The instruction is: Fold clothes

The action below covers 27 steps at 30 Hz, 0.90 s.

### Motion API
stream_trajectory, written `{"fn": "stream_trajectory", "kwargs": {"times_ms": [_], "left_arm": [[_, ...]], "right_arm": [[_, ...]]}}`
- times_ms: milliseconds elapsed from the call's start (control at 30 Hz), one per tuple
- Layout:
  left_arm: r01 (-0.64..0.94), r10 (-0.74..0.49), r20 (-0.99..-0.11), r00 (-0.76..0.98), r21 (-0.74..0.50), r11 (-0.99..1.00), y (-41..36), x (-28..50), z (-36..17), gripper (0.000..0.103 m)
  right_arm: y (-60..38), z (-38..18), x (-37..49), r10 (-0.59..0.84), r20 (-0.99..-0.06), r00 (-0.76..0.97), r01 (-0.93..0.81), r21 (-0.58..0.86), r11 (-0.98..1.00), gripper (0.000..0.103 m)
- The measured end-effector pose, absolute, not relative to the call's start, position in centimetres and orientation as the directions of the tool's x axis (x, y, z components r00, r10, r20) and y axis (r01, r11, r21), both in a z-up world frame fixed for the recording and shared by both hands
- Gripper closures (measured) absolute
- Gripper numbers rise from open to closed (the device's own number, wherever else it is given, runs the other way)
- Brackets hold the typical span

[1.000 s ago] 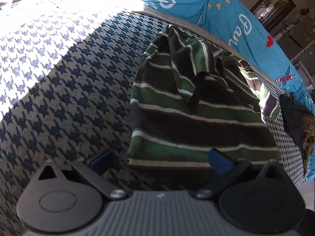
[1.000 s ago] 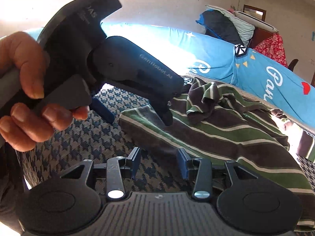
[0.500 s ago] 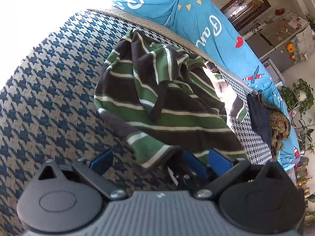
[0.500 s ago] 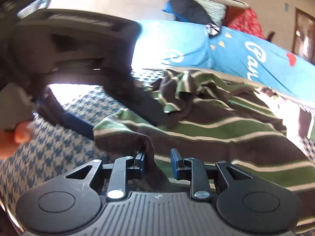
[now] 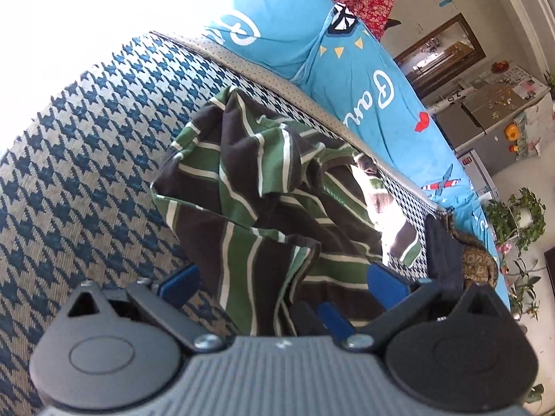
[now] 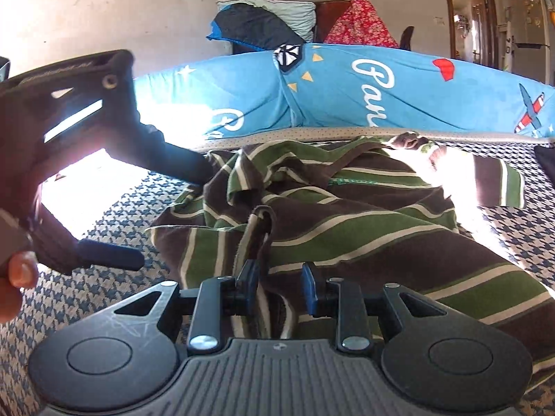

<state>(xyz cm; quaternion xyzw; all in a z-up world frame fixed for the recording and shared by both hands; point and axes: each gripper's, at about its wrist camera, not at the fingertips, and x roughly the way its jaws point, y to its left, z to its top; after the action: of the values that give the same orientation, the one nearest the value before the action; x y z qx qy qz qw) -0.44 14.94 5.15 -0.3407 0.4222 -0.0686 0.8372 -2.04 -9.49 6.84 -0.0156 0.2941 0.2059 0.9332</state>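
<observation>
A brown, green and white striped shirt [image 5: 263,187] lies crumpled on the houndstooth bed cover [image 5: 86,159]. My right gripper [image 6: 277,279] has the shirt's near hem between its jaws and holds that corner lifted and folded over; the jaws are opening slightly, with the cloth still gripped. One of its blue fingers [image 5: 334,319] shows low in the left wrist view, under the raised hem. My left gripper [image 5: 281,277] stands wide open just above the same hem and grips nothing. From the right wrist it [image 6: 173,218] appears at the left, held by a hand [image 6: 17,274].
A long blue printed cushion [image 6: 381,97] runs along the bed's far edge. Dark folded clothes and a patterned item [image 5: 447,260] lie at the right end of the bed. Behind stand a fridge [image 5: 492,128], a plant and stacked bedding [image 6: 263,24]. Open cover spreads to the left.
My right gripper has closed on the shirt's near hem and carried it up and over the shirt. The left gripper has swung around, staying open.
</observation>
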Motion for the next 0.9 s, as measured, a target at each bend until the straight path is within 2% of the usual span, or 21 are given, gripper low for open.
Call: {"fn": "stream_trajectory", "kwargs": {"times_ms": [33, 100, 200, 267, 467, 533, 700, 767, 900], "left_arm": [[-0.189, -0.386, -0.669, 0.635, -0.619, 0.762, 15.0, -0.5, 5.1, 0.0], [-0.216, -0.363, -0.684, 0.633, -0.606, 0.765, 15.4, -0.5, 4.9, 0.0], [-0.244, -0.339, -0.699, 0.63, -0.593, 0.768, 15.7, -0.7, 4.6, 0.0], [-0.258, -0.321, -0.71, 0.627, -0.578, 0.774, 15.9, -0.8, 4.5, 0.0], [-0.269, -0.294, -0.726, 0.622, -0.55, 0.79, 16.0, -0.7, 4.2, 0.0], [-0.265, -0.289, -0.728, 0.622, -0.542, 0.797, 15.9, -0.7, 4.2, 0.0], [-0.257, -0.246, -0.731, 0.636, -0.502, 0.826, 16.0, -1.1, 4.9, 0.0], [-0.255, -0.223, -0.73, 0.646, -0.482, 0.838, 16.1, -1.4, 5.2, 0.0], [-0.265, -0.157, -0.714, 0.682, -0.442, 0.857, 16.9, -2.6, 6.5, 0.0]], "right_arm": [[-9.3, 6.7, -2.1, 0.396, -0.555, 0.731, -0.415, 0.099, 0.904, 0.072], [-8.9, 6.5, -2.1, 0.421, -0.552, 0.72, -0.442, 0.103, 0.891, 0.06], [-8.2, 6.1, -2.0, 0.413, -0.544, 0.731, -0.446, 0.078, 0.892, 0.052], [-7.9, 5.9, -1.8, 0.408, -0.54, 0.736, -0.448, 0.063, 0.892, 0.049], [-7.3, 5.1, -0.8, 0.398, -0.533, 0.747, -0.44, 0.053, 0.896, 0.05], [-7.4, 4.8, -0.4, 0.395, -0.542, 0.741, -0.431, 0.067, 0.9, 0.052], [-7.3, 4.4, -0.2, 0.412, -0.548, 0.728, -0.45, 0.072, 0.89, 0.089], [-7.0, 4.5, -0.4, 0.419, -0.546, 0.725, -0.467, 0.058, 0.882, 0.096], [-6.8, 5.3, -1.5, 0.501, -0.541, 0.676, -0.529, 0.117, 0.841, 0.098]]}}
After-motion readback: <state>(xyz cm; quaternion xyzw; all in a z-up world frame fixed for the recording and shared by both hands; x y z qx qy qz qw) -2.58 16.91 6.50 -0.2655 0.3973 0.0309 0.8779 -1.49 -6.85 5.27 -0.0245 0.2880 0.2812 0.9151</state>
